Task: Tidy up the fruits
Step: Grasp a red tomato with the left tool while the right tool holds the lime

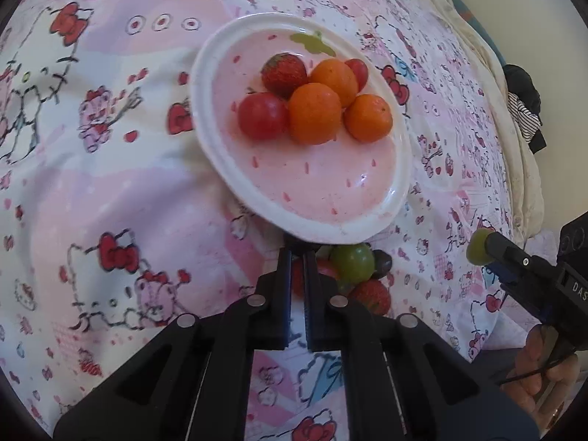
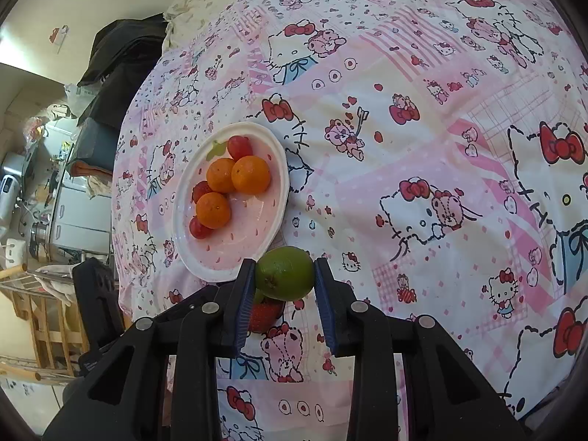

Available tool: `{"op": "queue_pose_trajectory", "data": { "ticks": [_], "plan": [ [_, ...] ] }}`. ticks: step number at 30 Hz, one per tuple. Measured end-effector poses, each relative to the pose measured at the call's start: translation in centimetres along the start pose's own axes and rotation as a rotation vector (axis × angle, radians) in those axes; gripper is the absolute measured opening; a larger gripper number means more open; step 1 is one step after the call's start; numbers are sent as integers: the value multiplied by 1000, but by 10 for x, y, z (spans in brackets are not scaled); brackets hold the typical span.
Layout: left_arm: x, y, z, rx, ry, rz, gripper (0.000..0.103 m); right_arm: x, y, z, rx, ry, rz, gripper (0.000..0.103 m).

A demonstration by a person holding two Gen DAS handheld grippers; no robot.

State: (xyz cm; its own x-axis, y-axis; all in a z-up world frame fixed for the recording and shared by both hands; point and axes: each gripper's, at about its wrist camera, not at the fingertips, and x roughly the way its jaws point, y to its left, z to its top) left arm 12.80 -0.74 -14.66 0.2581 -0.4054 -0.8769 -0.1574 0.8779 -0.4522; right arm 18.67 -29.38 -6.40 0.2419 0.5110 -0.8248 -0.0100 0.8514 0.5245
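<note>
The right hand-held gripper [image 2: 284,275] is clamped on a green lime [image 2: 284,273], held just off the near rim of the pink strawberry-print plate [image 2: 183,228] that sits on the cartoon-print bedsheet [image 2: 422,147]. The plate already carries three oranges [image 2: 235,180], strawberries and small red fruits bunched at its far end. The left hand-held gripper [image 1: 297,257] has its jaws drawn together with nothing visibly caught between them, tips right at the plate's near edge beside a loose heap holding a green fruit [image 1: 352,262], a strawberry [image 1: 371,296] and a dark one. The main risk, as I judge it: the lime is round and gripped across its middle, so it could squirt out, and a drop on soft bedding would roll. The plate also rests on yielding fabric, so a nudge at its rim may tip it and set the piled oranges rolling.
</note>
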Motion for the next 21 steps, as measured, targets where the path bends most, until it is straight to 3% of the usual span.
{"op": "queue_pose_trajectory", "data": {
  "ticks": [6, 14, 21],
  "plan": [
    [-11, 17, -4, -13, -29, 68, 3, 0, 3, -2, -13, 0, -6, 33],
    [-34, 27, -8, -17, -85, 67, 3, 1, 7, -2, -27, 0, 0, 33],
    [-32, 21, -6, 9, -94, 78, 3, 2, 7, -3, -31, 4, -3, 33]
  ]
}}
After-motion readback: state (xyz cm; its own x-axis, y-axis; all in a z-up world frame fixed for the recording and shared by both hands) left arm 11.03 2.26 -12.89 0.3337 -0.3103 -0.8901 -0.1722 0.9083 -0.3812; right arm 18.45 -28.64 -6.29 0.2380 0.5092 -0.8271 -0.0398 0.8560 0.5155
